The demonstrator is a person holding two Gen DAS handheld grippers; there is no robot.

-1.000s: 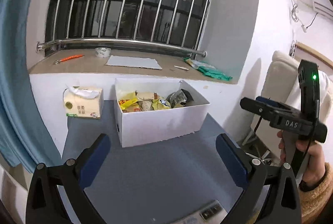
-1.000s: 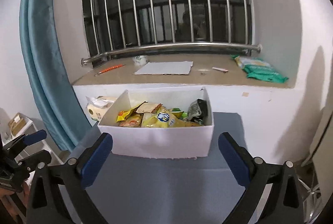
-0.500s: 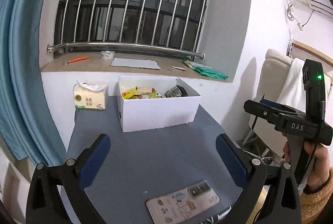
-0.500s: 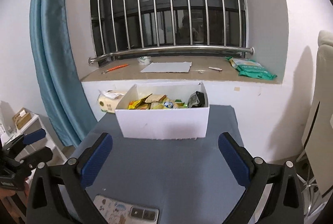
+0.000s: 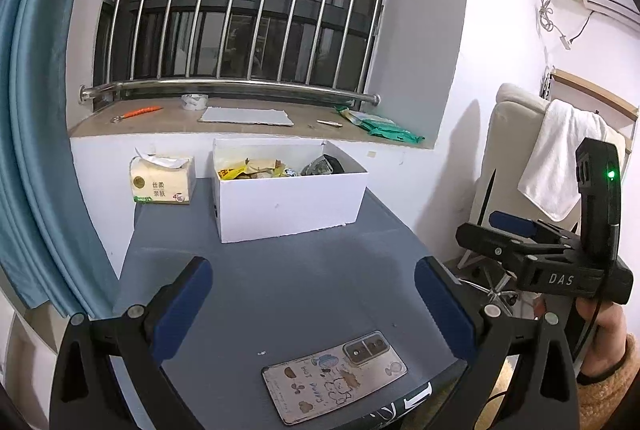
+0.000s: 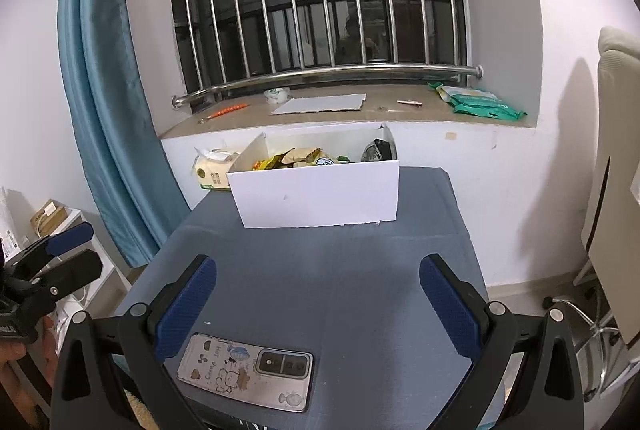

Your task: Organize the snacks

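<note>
- While both grippers hang back from the white box (image 6: 318,196), the snack packets (image 6: 298,159) sit heaped inside it at the table's (image 6: 340,270) far end.
- Left gripper (image 5: 316,304) and right gripper (image 6: 316,304) both stand spread wide, holding nothing.
- Judging by this, sorting looks finished; withdraw straight, clear of the phone (image 6: 246,370) lying near the front edge.

Both grippers are black frames with silver screws and dark-blue ribbed pads on the fingers (image 5: 182,306); the right gripper (image 5: 520,230) bears white "DAS" lettering, a green light, a black cable; fuzzy tan sleeve (image 5: 608,390)
</note>
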